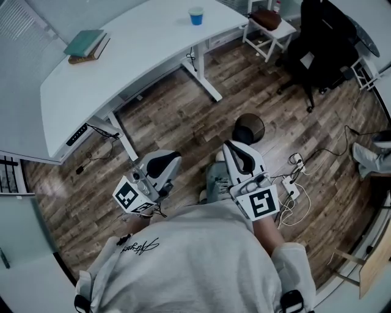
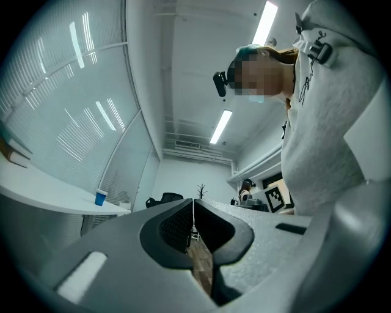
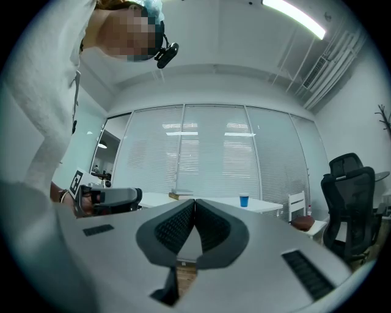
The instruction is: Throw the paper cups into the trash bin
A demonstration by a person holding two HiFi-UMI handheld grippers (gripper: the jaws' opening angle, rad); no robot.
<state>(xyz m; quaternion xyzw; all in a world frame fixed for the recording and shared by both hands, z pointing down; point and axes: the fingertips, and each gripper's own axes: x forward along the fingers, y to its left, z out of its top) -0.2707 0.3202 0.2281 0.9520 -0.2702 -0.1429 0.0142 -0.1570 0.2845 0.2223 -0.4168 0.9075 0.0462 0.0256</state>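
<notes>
A blue paper cup (image 1: 195,16) stands near the far edge of the white desk (image 1: 140,55); it also shows small in the left gripper view (image 2: 100,197) and in the right gripper view (image 3: 244,200). A round black trash bin (image 1: 248,129) sits on the wood floor just beyond my right gripper (image 1: 232,148). Both grippers are held close to the person's body, far from the cup. My left gripper (image 1: 173,159) is shut with nothing in it, its jaws meeting (image 2: 193,205). My right gripper (image 3: 195,202) is shut and empty too.
Stacked books (image 1: 87,44) lie on the desk's left end. A black office chair (image 1: 324,43) and a white stool (image 1: 269,29) stand at the far right. Cables and a power strip (image 1: 292,183) lie on the floor to the right. Desk legs (image 1: 204,76) stand ahead.
</notes>
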